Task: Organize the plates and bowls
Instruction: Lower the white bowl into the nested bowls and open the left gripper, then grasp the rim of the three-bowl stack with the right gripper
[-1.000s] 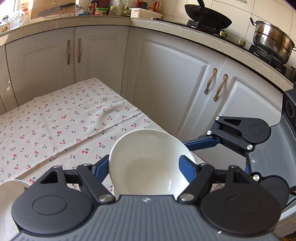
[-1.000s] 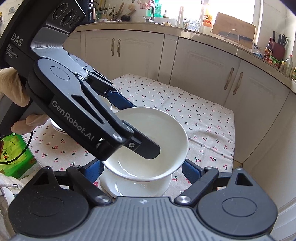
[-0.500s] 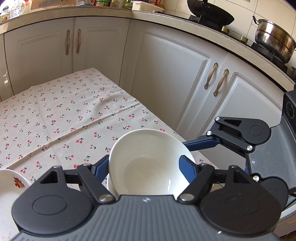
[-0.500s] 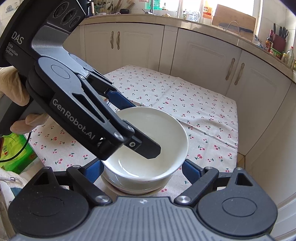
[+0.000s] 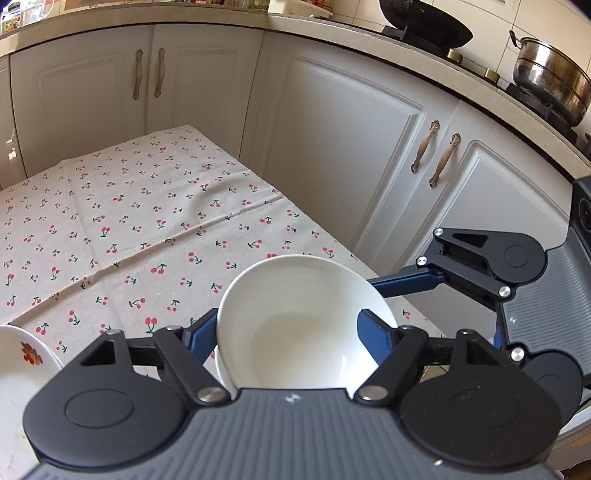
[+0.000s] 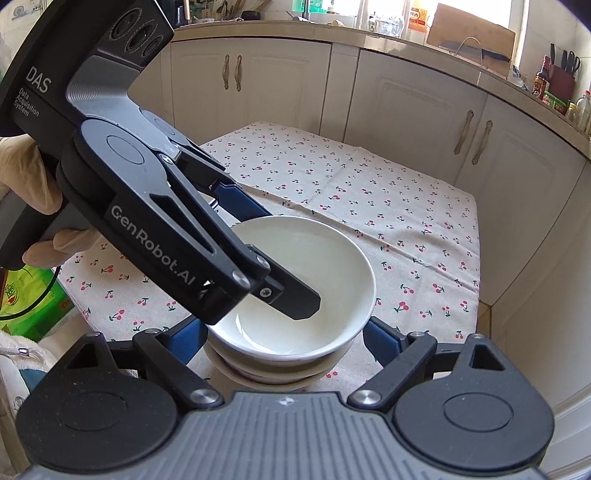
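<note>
We see the left gripper (image 6: 295,295) pinching the rim of a plain white bowl (image 6: 306,280): one black finger lies inside the glossy basin, its blue-padded partner sits outside the wall at about ten o'clock. The bowl is round, smooth, glazed and empty. It sits nested on a lower bowl (image 6: 273,376), whose pale rim and reddish band show only in the right wrist view.

The right gripper (image 6: 284,339) is spread, its blue pads (image 6: 384,339) flanking the stack at three and nine o'clock; whether they touch we cannot tell. The left wrist view shows that gripper's ribbed grey body at three o'clock.

The stack stands on a creased cherry-print tablecloth (image 5: 147,221) near the table's edge. At eight o'clock in the left wrist view lies a white dish (image 5: 22,354) with a red fruit motif. That view alone shows a dark wok (image 5: 424,26) and a steel pot (image 5: 550,77) at one o'clock; the right wrist view alone shows a gloved hand (image 6: 33,206) at nine o'clock.
</note>
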The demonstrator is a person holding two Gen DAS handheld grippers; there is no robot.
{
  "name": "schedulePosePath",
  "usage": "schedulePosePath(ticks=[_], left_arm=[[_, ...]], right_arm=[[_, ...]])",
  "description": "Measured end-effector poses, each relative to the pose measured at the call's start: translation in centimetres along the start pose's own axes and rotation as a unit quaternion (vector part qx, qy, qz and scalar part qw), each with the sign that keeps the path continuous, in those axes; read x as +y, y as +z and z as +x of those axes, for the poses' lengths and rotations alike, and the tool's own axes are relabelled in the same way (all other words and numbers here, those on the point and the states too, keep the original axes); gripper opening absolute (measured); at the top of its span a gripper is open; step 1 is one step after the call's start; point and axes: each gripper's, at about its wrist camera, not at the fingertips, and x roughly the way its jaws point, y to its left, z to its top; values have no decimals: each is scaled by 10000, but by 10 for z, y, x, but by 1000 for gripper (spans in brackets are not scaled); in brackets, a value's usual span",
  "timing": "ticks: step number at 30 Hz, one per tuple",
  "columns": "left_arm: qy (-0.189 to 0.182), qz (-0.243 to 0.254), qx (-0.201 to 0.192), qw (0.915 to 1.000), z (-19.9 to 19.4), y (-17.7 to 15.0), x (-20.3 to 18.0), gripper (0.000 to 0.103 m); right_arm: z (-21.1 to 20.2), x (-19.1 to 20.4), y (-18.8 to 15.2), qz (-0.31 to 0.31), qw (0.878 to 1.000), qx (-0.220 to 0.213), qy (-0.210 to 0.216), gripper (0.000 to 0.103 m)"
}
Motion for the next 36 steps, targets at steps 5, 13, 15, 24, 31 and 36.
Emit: schedulePosePath(ticks=[5,13,15,24,31,36], left_arm=[[-27,-26,24,10000,2,-1,2,78],[-26,-24,37,10000,3,-2,2,78],[-32,-39,42,10000,3,-2,3,78],[-23,-38,6,10000,5,-4,4,80],[-36,106,-206,9997,-2,-1,1,86],[-53,220,-461,9987,-17,-1,0,94]], right_arm=[[0,0,0,-2,10000,10,4,94],[1,0,0,11,10000,14,14,93],[1,0,0,8,10000,15,15,94],[3,-1,-2,19,10000,40,55,94],[-6,6,1,-182,9995,-241,5,103],[-10,9,-8,-293,9992,-249,-72,103]])
